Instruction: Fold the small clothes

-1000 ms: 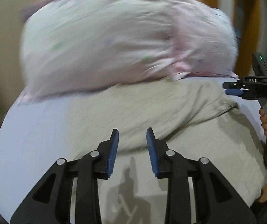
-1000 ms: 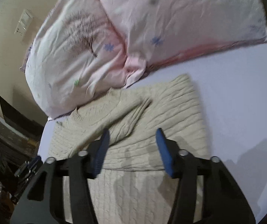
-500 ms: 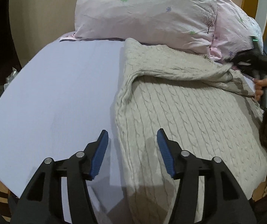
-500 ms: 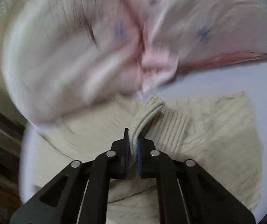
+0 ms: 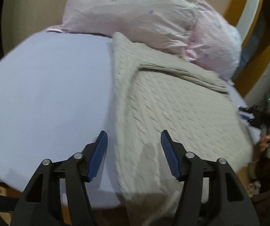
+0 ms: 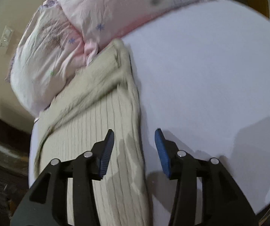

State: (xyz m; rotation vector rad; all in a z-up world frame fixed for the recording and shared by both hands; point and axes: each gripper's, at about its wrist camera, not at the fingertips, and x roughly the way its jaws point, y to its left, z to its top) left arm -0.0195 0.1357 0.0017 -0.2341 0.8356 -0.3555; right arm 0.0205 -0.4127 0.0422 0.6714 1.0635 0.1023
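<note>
Left gripper (image 5: pixel 134 155) fingers spread wide, empty, hovering over the near left edge of the beige cable-knit sweater (image 5: pixel 172 109). Right gripper (image 6: pixel 134 151) fingers also spread, empty, straddling the sweater's long side edge where it meets the pale lavender bedsheet (image 6: pixel 200 75). Sweater lies flat on the sheet, one sleeve folded diagonally across its upper body, top end touching the pink floral-print pillows (image 5: pixel 144 17). Person's hand (image 5: pixel 268 141) holding the right gripper's handle shows at far right of the left wrist view.
</note>
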